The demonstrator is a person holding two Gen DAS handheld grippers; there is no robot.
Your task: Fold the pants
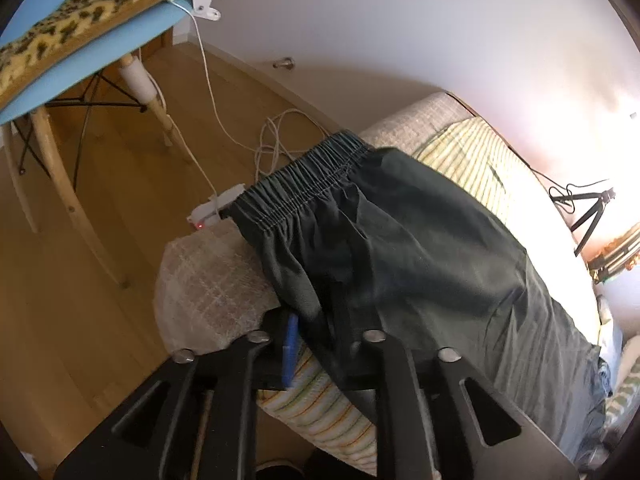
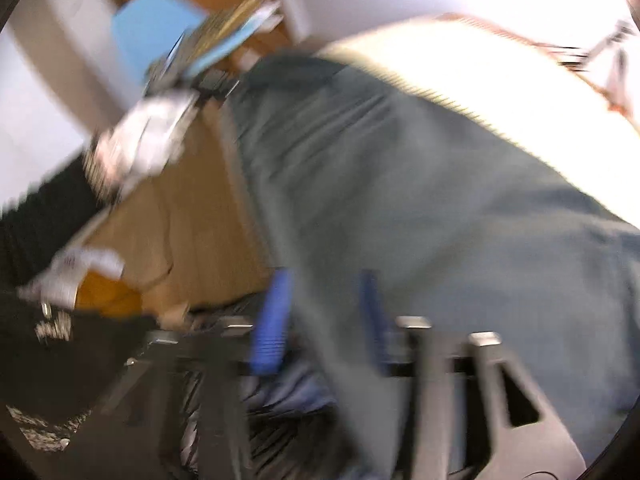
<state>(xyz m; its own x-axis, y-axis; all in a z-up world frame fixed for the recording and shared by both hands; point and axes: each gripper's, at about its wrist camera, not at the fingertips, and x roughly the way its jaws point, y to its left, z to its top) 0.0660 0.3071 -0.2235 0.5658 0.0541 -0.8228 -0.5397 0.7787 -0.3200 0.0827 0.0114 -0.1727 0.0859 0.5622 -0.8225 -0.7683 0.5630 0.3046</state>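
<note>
- My left gripper (image 1: 320, 344) has its jaws spread; one blue pad (image 1: 290, 350) shows at the left, and the dark fabric drapes over the gap and hides the other finger, so I cannot tell whether anything is actually pinched.
- My right gripper (image 2: 324, 316) shows two blue pads (image 2: 272, 320) standing apart with cloth hanging down between them; the view is badly blurred, and I cannot tell if the jaws are gripping.
- The pants (image 1: 400, 260), dark green-grey, lie spread over the striped cushion (image 1: 472, 156) of a sofa, their elastic waistband (image 1: 304, 184) at the far edge near the armrest (image 1: 212, 284).
- Beyond the armrest, a white power strip (image 1: 216, 208) and cables (image 1: 276, 136) sit on the wooden floor (image 1: 80, 320).
- A blue chair (image 1: 80, 64) with a leopard-print pad stands further out.
</note>
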